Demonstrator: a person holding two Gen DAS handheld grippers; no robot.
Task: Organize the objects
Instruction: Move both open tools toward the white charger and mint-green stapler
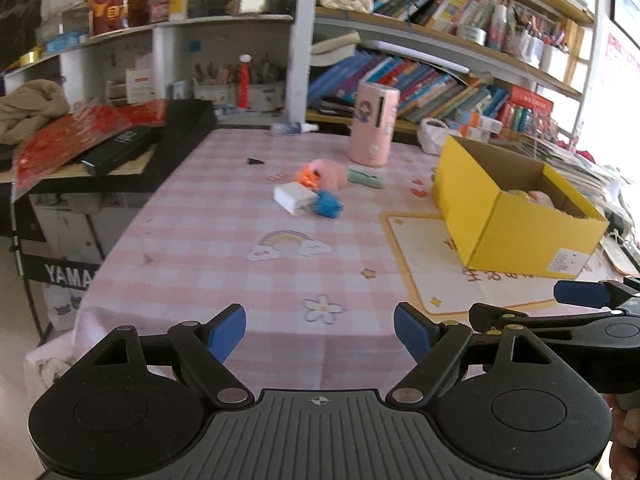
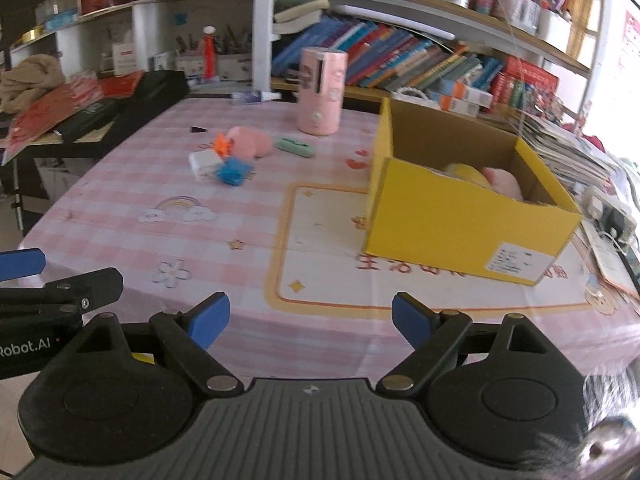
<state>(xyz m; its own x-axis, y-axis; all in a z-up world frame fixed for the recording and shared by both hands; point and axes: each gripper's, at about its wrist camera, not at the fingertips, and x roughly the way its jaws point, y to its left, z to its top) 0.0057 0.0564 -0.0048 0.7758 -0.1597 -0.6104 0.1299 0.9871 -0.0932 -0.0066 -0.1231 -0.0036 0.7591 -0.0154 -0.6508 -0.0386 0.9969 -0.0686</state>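
Left gripper (image 1: pixel 320 330) and right gripper (image 2: pixel 311 320): jaws spread wide, nothing between them, at bottom of frame. Yellow box (image 2: pixel 460 216) at centre right; small toys (image 2: pixel 230 154) upper left.

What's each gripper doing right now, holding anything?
Left gripper: open, nothing between its fingers.
Right gripper: open, nothing between its fingers.
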